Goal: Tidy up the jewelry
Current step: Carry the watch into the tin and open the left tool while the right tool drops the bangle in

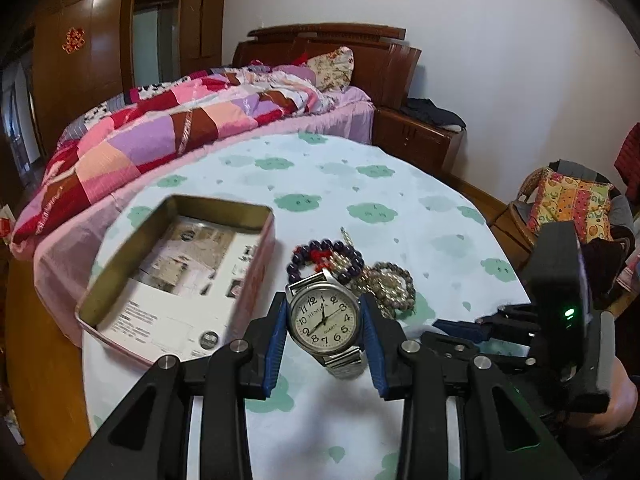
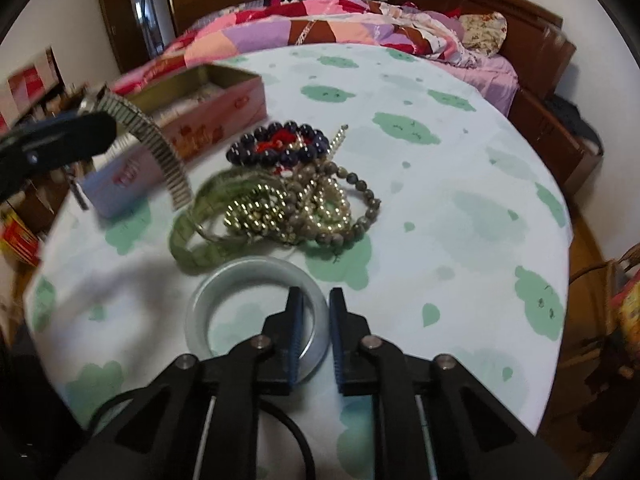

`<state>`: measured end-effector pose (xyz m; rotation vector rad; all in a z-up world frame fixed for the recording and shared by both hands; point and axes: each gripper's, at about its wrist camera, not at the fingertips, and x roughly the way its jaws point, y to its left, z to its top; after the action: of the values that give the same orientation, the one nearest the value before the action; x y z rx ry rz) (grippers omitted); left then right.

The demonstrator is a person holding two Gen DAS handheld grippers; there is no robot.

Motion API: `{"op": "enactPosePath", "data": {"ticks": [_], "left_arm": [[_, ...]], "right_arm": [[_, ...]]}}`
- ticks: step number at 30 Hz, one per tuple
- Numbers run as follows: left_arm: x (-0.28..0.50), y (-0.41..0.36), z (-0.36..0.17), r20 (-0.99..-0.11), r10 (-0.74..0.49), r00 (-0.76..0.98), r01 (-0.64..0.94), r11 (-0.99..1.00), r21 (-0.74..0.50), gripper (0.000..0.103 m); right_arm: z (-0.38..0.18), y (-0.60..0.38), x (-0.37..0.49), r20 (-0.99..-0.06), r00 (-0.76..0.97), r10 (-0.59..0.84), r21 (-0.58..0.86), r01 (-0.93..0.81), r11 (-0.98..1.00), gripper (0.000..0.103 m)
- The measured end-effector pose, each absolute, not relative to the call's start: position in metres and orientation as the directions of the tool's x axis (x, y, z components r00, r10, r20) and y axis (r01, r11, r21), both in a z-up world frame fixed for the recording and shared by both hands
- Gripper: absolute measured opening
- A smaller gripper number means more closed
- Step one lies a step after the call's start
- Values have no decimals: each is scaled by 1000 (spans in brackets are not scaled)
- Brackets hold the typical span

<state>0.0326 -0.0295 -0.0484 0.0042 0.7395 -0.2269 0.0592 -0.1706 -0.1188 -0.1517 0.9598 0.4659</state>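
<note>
Watch lifted, bangle pinched
Left gripper (image 1: pixel 324 320) clamps the watch (image 1: pixel 325 317) above the desk (image 2: pixel 440 200); right gripper (image 2: pixel 316 300) fingers narrow around the bangle (image 2: pixel 256 272) rim, at the pile's six o'clock.

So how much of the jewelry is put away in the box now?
Nothing looks put away yet: the tin box shows only a printed sheet inside. The left hand-held gripper holds the watch up off the table. The right hand-held gripper is closed around the rim of the pale bangle. The pile of bead bracelets waits on the tablecloth.
</note>
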Motion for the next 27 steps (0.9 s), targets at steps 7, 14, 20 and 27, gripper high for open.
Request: {"op": "enactPosePath", "data": {"ticks": [7, 14, 20, 27], "left_arm": [[33, -15, -28, -630, -183, 755, 175, 982, -75, 36], [39, 3, -15, -606, -147, 782, 134, 989, -67, 36], [52, 24, -3, -581, -97, 808, 91, 995, -39, 36], [82, 50, -11, -585, -37, 810, 40, 999, -7, 36]], "right_arm": [[-94, -175, 53, -771, 540, 337, 81, -442, 893, 14], [-71, -171, 62, -725, 584, 364, 82, -451, 889, 14], [-53, -161, 74, -698, 601, 388, 76, -477, 876, 14], [-30, -136, 102, -667, 604, 436, 88, -517, 851, 14]]}}
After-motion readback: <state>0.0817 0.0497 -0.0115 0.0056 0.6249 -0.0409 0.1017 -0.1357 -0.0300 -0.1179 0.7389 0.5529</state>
